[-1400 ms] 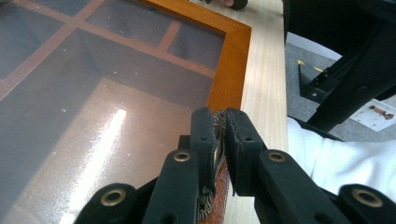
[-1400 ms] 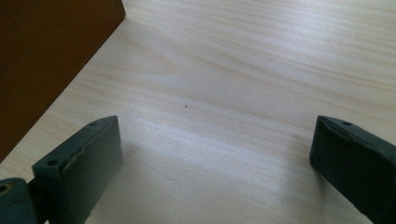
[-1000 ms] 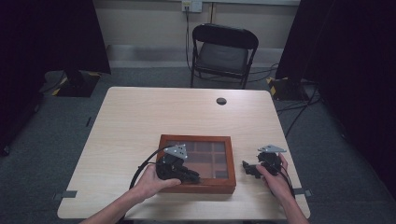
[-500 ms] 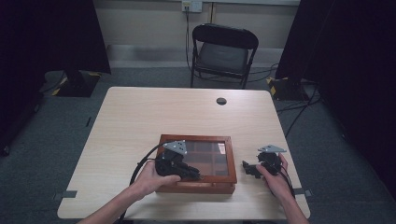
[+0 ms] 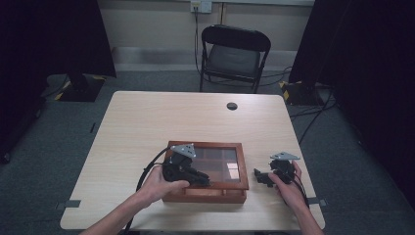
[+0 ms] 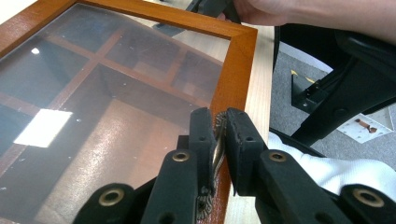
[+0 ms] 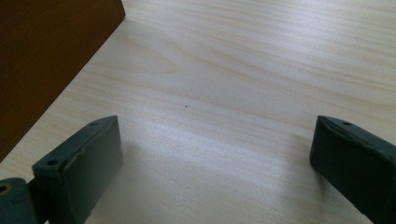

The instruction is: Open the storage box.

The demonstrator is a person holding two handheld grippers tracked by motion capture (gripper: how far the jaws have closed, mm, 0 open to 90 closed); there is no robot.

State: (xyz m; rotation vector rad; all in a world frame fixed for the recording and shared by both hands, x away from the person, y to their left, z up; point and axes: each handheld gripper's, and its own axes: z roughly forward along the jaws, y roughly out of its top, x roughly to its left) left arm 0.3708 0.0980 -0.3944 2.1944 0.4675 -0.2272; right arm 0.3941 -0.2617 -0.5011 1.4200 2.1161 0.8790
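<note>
The left gripper [image 6: 219, 140] pinches the brass latch [image 6: 217, 144] on the wooden box's [image 5: 205, 192] lid; the right gripper [image 7: 212, 154] gapes wide, empty, just beside the box.

One brown wooden box with a glass lid [image 5: 230, 181], two black two-jaw grippers [image 5: 203, 181] [image 5: 258, 175], one pale wooden table [image 5: 161, 117], one black folding chair [image 5: 234, 56] at upper centre.

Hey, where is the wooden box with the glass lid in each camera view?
High view: wooden box sits near the table's front edge, centre.
Left gripper view: it spreads over the left and centre, beyond the claw.
Right gripper view: its brown side wall is at the upper left.
Shared landmark: the pale table.
</note>
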